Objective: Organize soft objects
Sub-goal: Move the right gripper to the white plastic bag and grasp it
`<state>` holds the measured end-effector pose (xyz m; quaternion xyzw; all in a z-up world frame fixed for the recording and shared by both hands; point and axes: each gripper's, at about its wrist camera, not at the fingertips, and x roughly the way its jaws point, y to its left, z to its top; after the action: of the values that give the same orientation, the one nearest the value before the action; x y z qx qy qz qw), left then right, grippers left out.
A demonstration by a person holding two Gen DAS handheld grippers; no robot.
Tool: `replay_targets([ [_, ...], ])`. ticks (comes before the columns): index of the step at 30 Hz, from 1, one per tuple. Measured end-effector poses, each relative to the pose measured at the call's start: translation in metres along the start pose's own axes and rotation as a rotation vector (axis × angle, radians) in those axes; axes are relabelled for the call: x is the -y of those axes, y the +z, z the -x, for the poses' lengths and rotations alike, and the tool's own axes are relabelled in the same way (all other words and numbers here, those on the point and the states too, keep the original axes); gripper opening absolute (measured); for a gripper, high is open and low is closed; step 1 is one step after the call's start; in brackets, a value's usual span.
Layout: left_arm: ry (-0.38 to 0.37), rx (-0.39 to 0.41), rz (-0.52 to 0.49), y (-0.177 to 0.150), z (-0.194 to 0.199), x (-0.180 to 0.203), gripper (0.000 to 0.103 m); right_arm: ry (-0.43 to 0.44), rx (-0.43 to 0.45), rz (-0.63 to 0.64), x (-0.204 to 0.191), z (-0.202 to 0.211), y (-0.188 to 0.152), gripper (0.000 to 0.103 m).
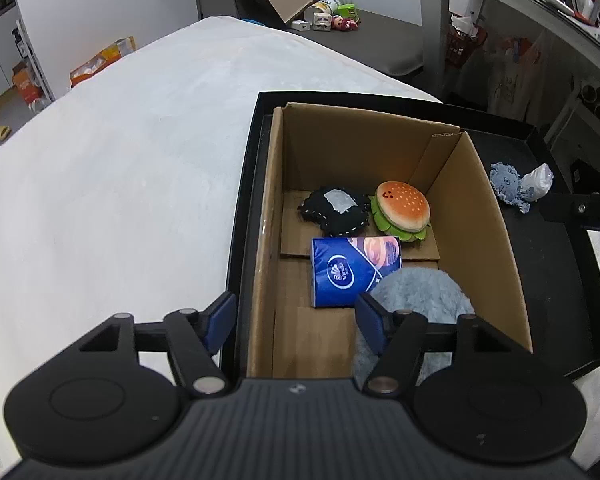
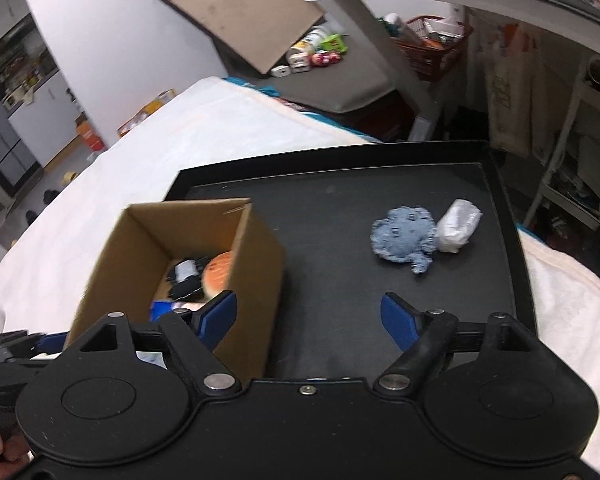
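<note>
Hovering released over the cardboard box [image 1: 476, 216], the left hand-held gripper [image 1: 296, 320] partly hides a grey fuzzy plush [image 1: 424, 292]; the right hand-held gripper [image 2: 310, 320], likewise unclenched, blocks the box's contents, perhaps a burger plush [image 2: 220, 276].

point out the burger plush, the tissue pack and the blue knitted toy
burger plush [image 1: 402, 210]: left wrist view, top bun.
tissue pack [image 1: 346, 272]: left wrist view, blue front face.
blue knitted toy [image 2: 404, 238]: right wrist view, body centre.
</note>
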<state>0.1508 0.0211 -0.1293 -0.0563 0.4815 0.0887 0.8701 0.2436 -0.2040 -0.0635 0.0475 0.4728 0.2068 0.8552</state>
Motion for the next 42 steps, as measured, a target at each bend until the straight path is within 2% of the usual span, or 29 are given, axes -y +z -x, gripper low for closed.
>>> replay_targets([
  [9,0.040,-0.015,0.008,0.012,-0.008,0.010,0.072,-0.072,0.031,-0.063,0.033,-0.019,0.003,0.088],
  [19,0.054,-0.052,-0.012,0.017,-0.027,0.020,0.072,-0.131,0.050,-0.108,0.068,-0.040,0.014,0.087],
  [27,0.061,-0.059,-0.023,0.021,-0.034,0.024,0.072,-0.145,0.035,-0.139,0.081,-0.056,0.020,0.077],
  [38,0.040,-0.064,-0.009,0.023,-0.038,0.020,0.073,-0.190,0.031,-0.131,0.085,-0.072,0.024,0.070],
  [40,0.033,-0.062,-0.007,0.023,-0.038,0.019,0.073,-0.204,0.028,-0.147,0.089,-0.076,0.024,0.065],
  [41,0.029,-0.062,-0.007,0.022,-0.038,0.018,0.073,-0.209,0.029,-0.154,0.092,-0.078,0.025,0.059],
  [42,0.025,-0.062,-0.006,0.022,-0.037,0.017,0.073,-0.223,0.041,-0.161,0.094,-0.081,0.026,0.047],
])
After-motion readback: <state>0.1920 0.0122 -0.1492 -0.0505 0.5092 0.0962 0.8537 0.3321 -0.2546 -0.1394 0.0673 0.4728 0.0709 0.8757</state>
